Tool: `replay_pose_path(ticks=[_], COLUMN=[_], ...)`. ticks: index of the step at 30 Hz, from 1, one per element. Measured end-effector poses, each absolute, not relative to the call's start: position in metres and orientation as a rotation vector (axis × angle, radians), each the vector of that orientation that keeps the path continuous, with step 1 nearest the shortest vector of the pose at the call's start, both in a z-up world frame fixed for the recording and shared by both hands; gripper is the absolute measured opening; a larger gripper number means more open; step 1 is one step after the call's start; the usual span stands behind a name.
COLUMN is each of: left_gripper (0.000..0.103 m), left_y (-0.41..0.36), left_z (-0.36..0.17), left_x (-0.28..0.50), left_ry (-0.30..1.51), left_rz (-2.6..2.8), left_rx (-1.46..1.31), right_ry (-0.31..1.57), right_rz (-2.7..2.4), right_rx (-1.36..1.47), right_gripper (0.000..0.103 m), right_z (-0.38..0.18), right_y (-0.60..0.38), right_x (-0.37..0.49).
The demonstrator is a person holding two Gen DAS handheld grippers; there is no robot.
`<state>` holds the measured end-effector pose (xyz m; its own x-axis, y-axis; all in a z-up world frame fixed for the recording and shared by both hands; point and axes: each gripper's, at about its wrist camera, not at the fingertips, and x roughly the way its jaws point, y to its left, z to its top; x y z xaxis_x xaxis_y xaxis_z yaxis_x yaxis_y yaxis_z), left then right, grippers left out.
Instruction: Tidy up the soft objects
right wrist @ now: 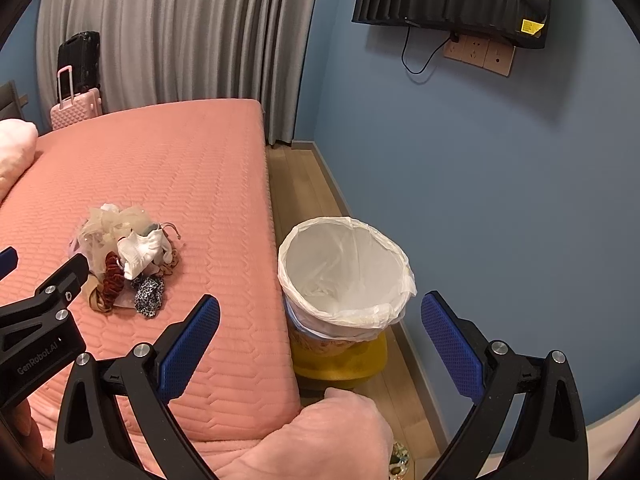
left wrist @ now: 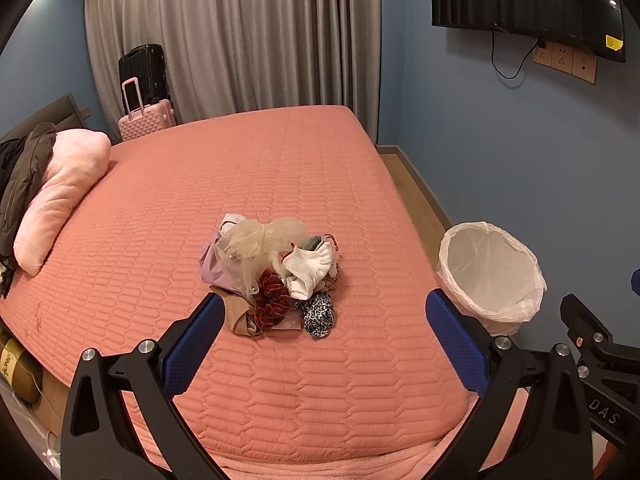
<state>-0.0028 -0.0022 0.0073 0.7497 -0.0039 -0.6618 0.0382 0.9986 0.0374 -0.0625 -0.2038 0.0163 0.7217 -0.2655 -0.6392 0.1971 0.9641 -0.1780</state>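
A small pile of soft objects [left wrist: 276,272] lies on the pink quilted bed [left wrist: 248,176]: a white sock [left wrist: 310,268], a dark red scrunchie [left wrist: 272,298], a leopard-print scrunchie [left wrist: 318,314], cream tulle [left wrist: 260,240] and lilac cloth. My left gripper [left wrist: 324,344] hovers open just short of the pile, nothing between its blue pads [left wrist: 192,344]. In the right wrist view the pile [right wrist: 128,260] sits to the left. My right gripper [right wrist: 320,344] is open over the bed's edge, facing a bin with a white liner [right wrist: 344,268] that stands on a yellow stool [right wrist: 340,364].
A pink pillow [left wrist: 60,196] and dark clothes [left wrist: 24,184] lie at the bed's left end. Suitcases [left wrist: 144,92] stand by the grey curtain. A TV [left wrist: 528,0] hangs on the blue wall. Wooden floor [right wrist: 304,188] runs between bed and wall. Pink blanket [right wrist: 316,436] bunches near me.
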Motion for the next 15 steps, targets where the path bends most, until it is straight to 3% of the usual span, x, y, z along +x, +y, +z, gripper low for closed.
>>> replay_pose_path(ticks=[15], left_gripper=[0.096], left_y=[-0.0035], left_z=[0.0117], left_x=[-0.0025], left_ry=[0.716], left_rz=[-0.029], left_rx=[0.050], right_ry=[0.715], right_rz=[-0.256], right_rx=[-0.098], right_gripper=[0.097], right_z=[0.0221], right_y=[-0.2031], right_x=[-0.0615])
